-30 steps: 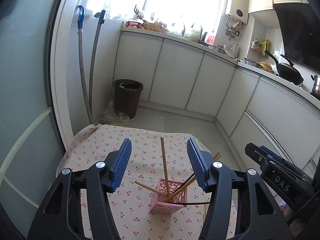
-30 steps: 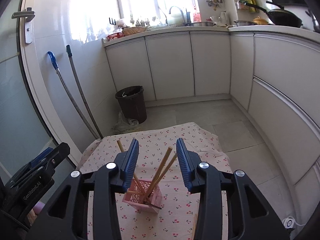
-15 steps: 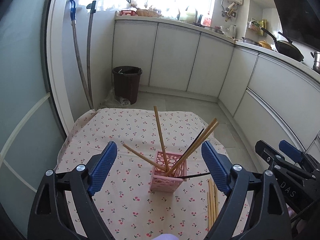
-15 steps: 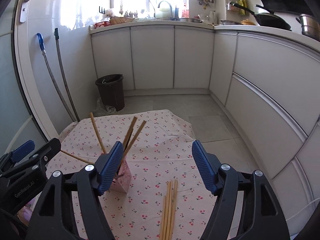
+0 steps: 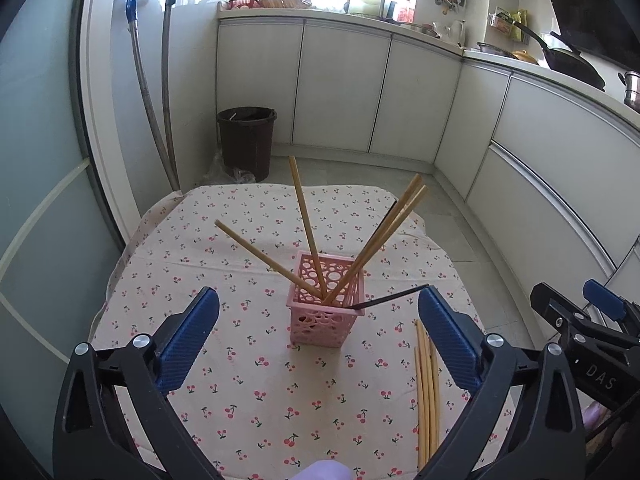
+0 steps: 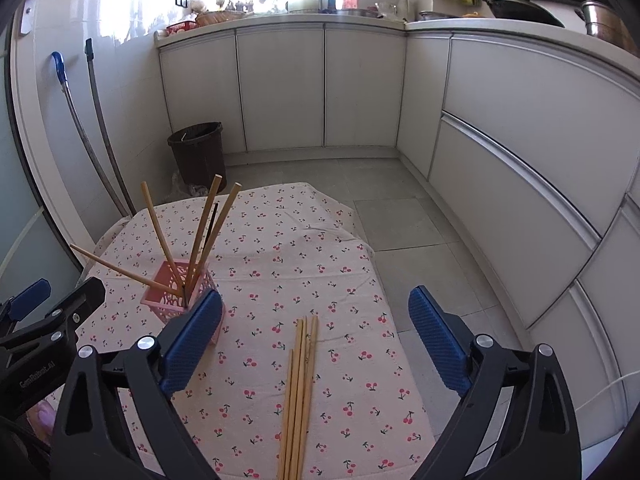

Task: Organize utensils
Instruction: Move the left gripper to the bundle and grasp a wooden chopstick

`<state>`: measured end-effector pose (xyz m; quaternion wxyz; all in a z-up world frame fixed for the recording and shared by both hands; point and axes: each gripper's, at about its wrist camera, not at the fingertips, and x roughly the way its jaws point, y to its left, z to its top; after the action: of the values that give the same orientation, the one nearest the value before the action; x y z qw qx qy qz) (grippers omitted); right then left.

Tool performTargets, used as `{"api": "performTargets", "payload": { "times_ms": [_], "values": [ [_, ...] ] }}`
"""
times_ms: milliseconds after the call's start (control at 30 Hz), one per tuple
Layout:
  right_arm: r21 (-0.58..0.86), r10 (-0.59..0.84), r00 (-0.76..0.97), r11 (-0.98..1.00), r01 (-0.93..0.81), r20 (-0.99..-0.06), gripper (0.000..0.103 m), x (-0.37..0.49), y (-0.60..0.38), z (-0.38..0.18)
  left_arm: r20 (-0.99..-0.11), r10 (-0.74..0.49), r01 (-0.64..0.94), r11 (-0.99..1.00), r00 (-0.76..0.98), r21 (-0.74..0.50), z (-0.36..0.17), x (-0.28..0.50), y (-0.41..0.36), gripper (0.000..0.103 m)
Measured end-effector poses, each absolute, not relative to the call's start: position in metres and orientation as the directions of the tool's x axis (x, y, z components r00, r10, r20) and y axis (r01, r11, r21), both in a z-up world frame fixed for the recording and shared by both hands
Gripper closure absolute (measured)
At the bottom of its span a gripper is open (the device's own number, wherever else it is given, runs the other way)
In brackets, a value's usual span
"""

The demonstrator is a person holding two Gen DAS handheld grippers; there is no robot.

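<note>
A pink perforated holder (image 5: 326,312) stands on the cherry-print tablecloth (image 5: 256,392) and holds several wooden chopsticks (image 5: 306,220) and two black ones. It also shows in the right wrist view (image 6: 176,294). A bundle of loose wooden chopsticks (image 6: 298,392) lies flat on the cloth to the holder's right, also seen in the left wrist view (image 5: 427,384). My left gripper (image 5: 318,340) is open and empty, just short of the holder. My right gripper (image 6: 316,348) is open and empty above the loose bundle.
The small table's edges drop to a tiled floor (image 6: 400,208). White cabinets (image 6: 360,88) run along the back and right. A dark bin (image 5: 247,142) and two leaning poles (image 5: 154,92) stand at the far left wall.
Both grippers have opened wide and pulled back from the holder. The right gripper has swung to the right, over the loose chopsticks.
</note>
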<state>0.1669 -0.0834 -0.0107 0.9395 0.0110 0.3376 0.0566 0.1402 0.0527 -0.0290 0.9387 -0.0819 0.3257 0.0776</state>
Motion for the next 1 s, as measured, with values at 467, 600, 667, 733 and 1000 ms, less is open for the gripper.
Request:
{"api": "performTargets", "payload": {
  "times_ms": [467, 600, 667, 733, 1000],
  "values": [
    [0.330, 0.253, 0.538, 0.942, 0.051, -0.804, 0.007, 0.193, -0.153, -0.063, -0.869, 0.026, -0.109, 0.993, 0.494, -0.033, -0.140, 0.166, 0.001, 0.007],
    [0.424, 0.306, 0.525, 0.898, 0.118, -0.794, 0.007, 0.197, -0.176, -0.067, -0.887, 0.047, -0.092, 0.996, 0.459, 0.005, -0.158, 0.173, -0.016, 0.007],
    [0.467, 0.333, 0.514, 0.870, 0.155, -0.791, 0.007, 0.199, -0.187, -0.071, -0.893, 0.058, -0.095, 0.995, 0.447, 0.017, -0.165, 0.178, -0.022, 0.007],
    [0.527, 0.382, 0.504, 0.831, 0.179, -0.774, 0.007, 0.201, -0.198, -0.075, -0.889, 0.063, -0.096, 0.995, 0.453, 0.021, -0.169, 0.184, -0.028, 0.007],
    [0.623, 0.462, 0.504, 0.754, 0.210, -0.730, 0.007, 0.204, -0.217, -0.078, -0.814, 0.108, -0.111, 0.992, 0.570, 0.053, -0.180, 0.198, -0.053, 0.007]
  ]
}}
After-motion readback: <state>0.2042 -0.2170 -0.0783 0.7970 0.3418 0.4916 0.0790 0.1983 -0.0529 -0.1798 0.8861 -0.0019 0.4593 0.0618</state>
